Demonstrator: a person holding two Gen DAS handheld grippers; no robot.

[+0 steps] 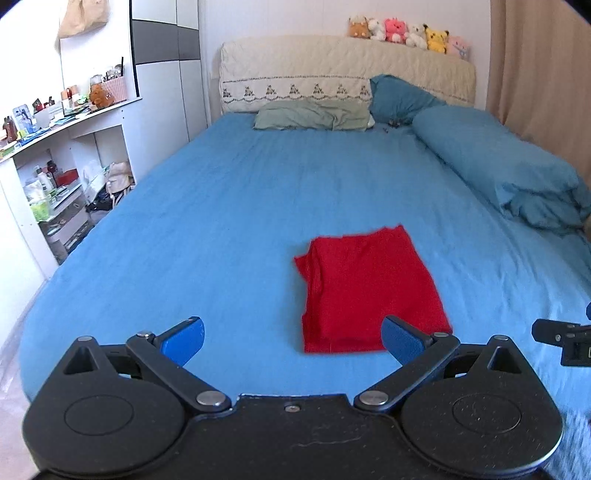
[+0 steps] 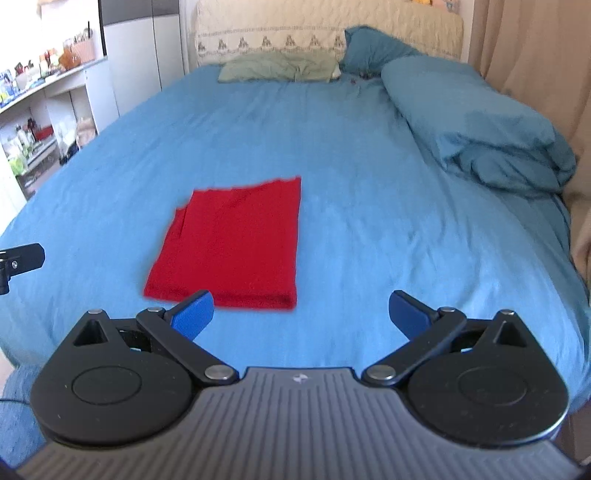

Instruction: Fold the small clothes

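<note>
A red garment [image 1: 365, 291] lies folded into a flat rectangle on the blue bed sheet [image 1: 221, 221]. It also shows in the right wrist view [image 2: 236, 240]. My left gripper [image 1: 291, 339] is open and empty, held just short of the garment's near edge, with the garment ahead and to the right. My right gripper [image 2: 301, 314] is open and empty, near the garment's near right corner, with the garment ahead and to the left. Neither gripper touches the cloth. Part of the right gripper shows at the right edge of the left wrist view [image 1: 565, 341].
A rolled blue duvet [image 1: 506, 170] lies along the bed's right side, by a beige curtain [image 1: 543, 74]. Pillows [image 1: 314, 116] and a headboard with plush toys [image 1: 406, 33] are at the far end. Cluttered white shelves [image 1: 62, 166] stand left of the bed.
</note>
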